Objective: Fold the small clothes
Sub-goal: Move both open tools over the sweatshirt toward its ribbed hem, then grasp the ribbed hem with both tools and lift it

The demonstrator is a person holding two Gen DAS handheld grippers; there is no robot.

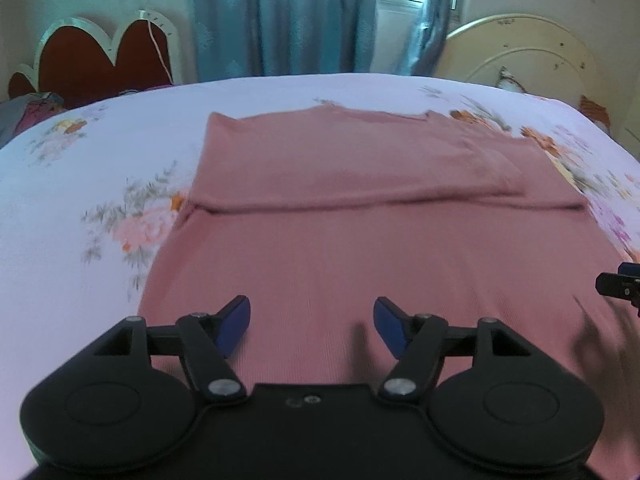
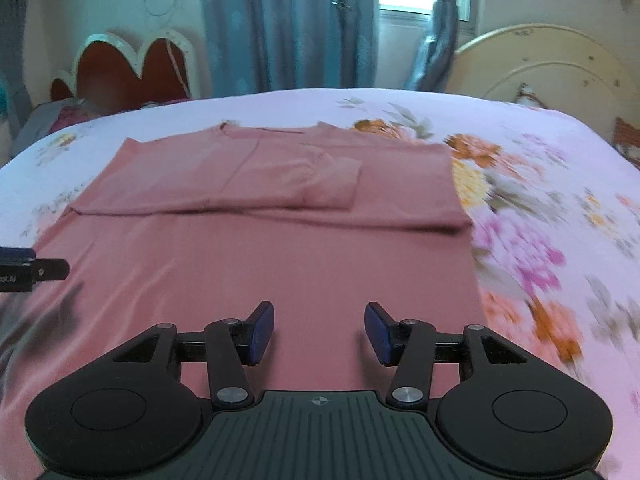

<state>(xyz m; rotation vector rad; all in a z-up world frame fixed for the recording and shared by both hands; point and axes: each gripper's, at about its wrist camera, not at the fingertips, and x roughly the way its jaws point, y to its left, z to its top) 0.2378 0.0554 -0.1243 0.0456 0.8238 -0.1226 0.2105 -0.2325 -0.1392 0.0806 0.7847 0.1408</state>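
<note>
Pink garment (image 1: pixel 360 240) flat beneath both empty, parted claws.

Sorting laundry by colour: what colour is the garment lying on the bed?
Dusty pink, plain ribbed fabric; the garment shows best in the right wrist view.

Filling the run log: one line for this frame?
pink garment: partly folded, flat on bed | left gripper: open, empty | right gripper: open, empty

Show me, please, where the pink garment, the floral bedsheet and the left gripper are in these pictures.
pink garment (image 2: pixel 280 264): right wrist view, its flat near panel.
floral bedsheet (image 1: pixel 100 168): left wrist view, bare part left of the garment.
left gripper (image 1: pixel 312 326): left wrist view, midway between its blue fingertips.
</note>
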